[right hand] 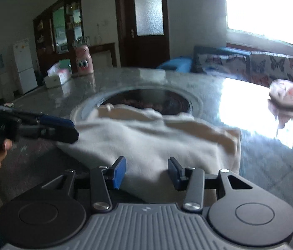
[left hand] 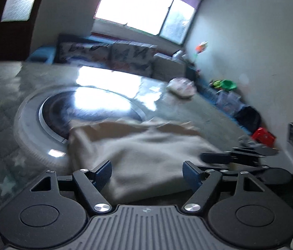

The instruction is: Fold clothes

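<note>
Left hand-held gripper [left hand: 147, 174] and right hand-held gripper [right hand: 146, 171]: both spread, grasping nothing, poised at the near edge of the worktop [right hand: 271, 166]. Cream garment [right hand: 146, 137]: lying there, apparently part-folded; further folds judged outstanding.

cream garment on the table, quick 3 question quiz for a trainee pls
1. True or false: the cream garment partly overlaps the round inset in the table.
2. What lies far right on the table? A) a small pink bundle B) a shoe C) a book
3. Fill in: both the left gripper and the right gripper have their jaws ____.

Key: 1 true; 2 A, the pink bundle; 3 open, nothing clamped.
</note>
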A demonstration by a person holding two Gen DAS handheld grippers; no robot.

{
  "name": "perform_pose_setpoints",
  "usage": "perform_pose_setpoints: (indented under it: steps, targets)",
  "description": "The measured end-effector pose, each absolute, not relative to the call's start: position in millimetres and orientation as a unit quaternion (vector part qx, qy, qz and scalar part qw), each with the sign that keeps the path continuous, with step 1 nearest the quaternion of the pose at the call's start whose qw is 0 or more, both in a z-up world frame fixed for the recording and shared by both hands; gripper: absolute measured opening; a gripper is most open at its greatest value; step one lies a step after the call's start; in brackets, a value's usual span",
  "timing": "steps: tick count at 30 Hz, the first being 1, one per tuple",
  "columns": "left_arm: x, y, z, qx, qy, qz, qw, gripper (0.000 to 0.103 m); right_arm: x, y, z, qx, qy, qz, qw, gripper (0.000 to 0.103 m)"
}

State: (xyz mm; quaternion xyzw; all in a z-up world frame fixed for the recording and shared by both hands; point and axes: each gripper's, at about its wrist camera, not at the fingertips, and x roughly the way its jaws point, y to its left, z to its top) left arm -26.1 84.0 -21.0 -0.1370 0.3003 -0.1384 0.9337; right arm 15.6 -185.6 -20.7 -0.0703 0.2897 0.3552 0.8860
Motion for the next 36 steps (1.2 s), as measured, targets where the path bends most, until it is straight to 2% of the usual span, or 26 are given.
perform_pose_setpoints:
  steps: [8, 11, 13, 15, 20, 23, 31, 36]
  targets:
    - [-25.1, 87.5, -19.6, -0.139, 0.297, -0.147, 0.933, 0.079, 13.1, -205.3, -11.3, -0.04, 0.285, 0.336, 0.897, 0.046]
    - [-22.9, 85.7, -18.0, -0.14, 0.296, -0.147, 0.933, 0.082, 15.5, -214.7, -20.2, -0.032, 0.31, 0.324, 0.893, 0.047]
    - [-22.6, 84.3, -15.5, -0.137, 0.295, -0.146, 0.934, 0.084, 14.6, -215.2, -18.8, -0.038, 0.308, 0.328, 0.892, 0.049]
    - [-22.8, 83.1, -12.1, -0.134, 0.291, -0.146, 0.936, 0.091, 14.7, -214.6, -12.9, -0.044, 0.302, 0.333, 0.892, 0.055]
    - [-18.0, 80.7, -5.4, -0.132, 0.279, -0.143, 0.94, 0.097, 28.3, -215.0, -9.0, -0.027, 0.295, 0.33, 0.896, 0.057]
    - [-14.5, 81.3, -5.0, -0.135, 0.282, -0.138, 0.94, 0.097, 37.8, -214.8, -21.3, -0.019, 0.317, 0.329, 0.889, 0.058]
    - [-0.1, 78.4, -2.1, -0.128, 0.282, -0.145, 0.94, 0.1, 57.1, -202.6, -3.1, -0.044, 0.302, 0.338, 0.891, 0.06]
    - [21.7, 73.5, -1.2, -0.13, 0.29, -0.153, 0.936, 0.1, 94.6, -188.4, -8.3, -0.041, 0.322, 0.335, 0.884, 0.06]
